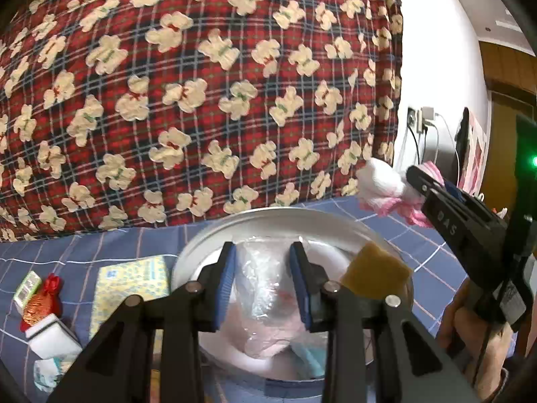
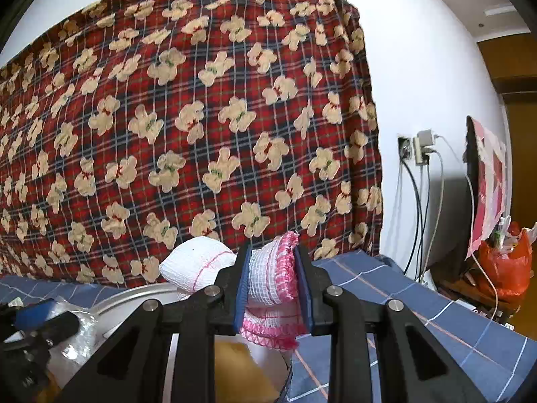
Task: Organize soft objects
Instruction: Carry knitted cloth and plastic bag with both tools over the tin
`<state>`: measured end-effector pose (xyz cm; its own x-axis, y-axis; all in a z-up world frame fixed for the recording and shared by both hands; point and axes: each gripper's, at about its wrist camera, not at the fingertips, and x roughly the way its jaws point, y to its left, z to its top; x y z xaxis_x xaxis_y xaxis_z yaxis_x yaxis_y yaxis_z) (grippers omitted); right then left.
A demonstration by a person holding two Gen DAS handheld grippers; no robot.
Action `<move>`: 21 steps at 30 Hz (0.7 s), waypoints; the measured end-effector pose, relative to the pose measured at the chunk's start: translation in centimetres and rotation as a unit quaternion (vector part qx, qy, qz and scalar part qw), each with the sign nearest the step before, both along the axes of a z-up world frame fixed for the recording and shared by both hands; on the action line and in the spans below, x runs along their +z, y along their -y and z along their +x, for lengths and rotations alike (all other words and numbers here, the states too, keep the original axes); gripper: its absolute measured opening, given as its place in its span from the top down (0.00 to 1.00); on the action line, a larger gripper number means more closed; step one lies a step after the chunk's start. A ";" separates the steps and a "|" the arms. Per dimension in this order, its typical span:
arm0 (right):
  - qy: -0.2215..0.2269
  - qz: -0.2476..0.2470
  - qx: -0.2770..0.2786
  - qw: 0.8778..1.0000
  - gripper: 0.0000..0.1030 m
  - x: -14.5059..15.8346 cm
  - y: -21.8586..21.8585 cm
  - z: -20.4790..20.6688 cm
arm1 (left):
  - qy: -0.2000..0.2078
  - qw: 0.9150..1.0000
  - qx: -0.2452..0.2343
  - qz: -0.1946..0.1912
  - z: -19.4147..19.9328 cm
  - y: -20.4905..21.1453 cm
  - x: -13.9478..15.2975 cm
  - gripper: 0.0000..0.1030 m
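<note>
Blue checked cloth [image 1: 117,245] covers the work surface, backed by a hanging red plaid blanket [image 1: 201,84]. At far left lie a red ornament [image 1: 42,302] and a yellow tissue pack [image 1: 131,285]. Centre: a metal basin [image 1: 268,218] holding a clear plastic bag [image 1: 261,288] and a yellow sponge [image 1: 376,265]; the left gripper [image 1: 262,285] stands open, straddling the bag. Right: the right gripper [image 2: 273,288] is clamped on a pink-and-white cloth [image 2: 272,278], held above the basin's rim.

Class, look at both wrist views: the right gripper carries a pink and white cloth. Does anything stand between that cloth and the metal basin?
Nothing visible does. The right gripper holds the cloth in the air, at the basin rim. The basin is open on top, though a plastic bag and a yellow sponge already lie inside.
</note>
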<state>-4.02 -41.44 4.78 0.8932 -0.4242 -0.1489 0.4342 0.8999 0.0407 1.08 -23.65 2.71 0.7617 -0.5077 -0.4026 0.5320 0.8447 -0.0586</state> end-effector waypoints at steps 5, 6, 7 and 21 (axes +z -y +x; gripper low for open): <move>-0.031 0.001 0.016 0.999 0.72 -0.7 -0.3 1.3 | -0.015 1.000 0.006 0.013 0.5 1.2 -0.9 0.69; -0.035 0.000 0.016 0.999 0.72 -0.8 -0.3 1.4 | -0.017 1.000 0.006 0.015 0.6 1.4 -1.0 0.69; -0.040 -0.001 0.015 0.999 0.72 -0.9 -0.4 1.7 | -0.018 1.000 0.006 0.017 0.6 1.5 -1.1 0.69; -0.088 0.002 0.048 0.995 0.72 -2.1 -1.6 3.7 | -0.033 0.999 0.019 0.038 1.6 2.7 -2.5 0.69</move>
<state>-0.33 -39.86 2.64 0.8894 -0.3368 -0.3092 0.3467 0.9377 -0.0242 2.68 -26.33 0.18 0.7502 -0.4441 -0.4898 0.4961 0.8678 -0.0270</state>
